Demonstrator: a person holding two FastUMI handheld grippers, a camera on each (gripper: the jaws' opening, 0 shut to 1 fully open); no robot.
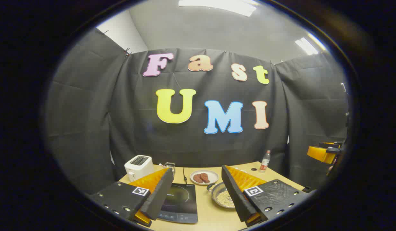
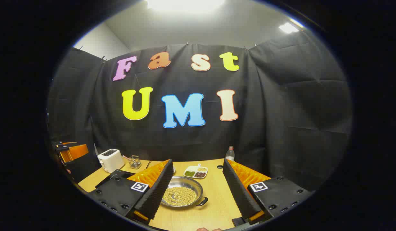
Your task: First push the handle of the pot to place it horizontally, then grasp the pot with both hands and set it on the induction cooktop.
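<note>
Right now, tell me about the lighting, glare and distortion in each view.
Left gripper view: ceiling lights glare at the top, and the fisheye bends the table edges; the cooktop reflects a soft sheen. Right gripper view: one ceiling light is blown out, yet the pot stays evenly lit and sharp.

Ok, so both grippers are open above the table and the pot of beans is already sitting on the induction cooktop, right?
Not quite. The pot of beans isn't on the induction cooktop; it rests on the bare table beside it, as the left gripper view shows. The rest holds: the left gripper and right gripper are both open above the table.
</note>
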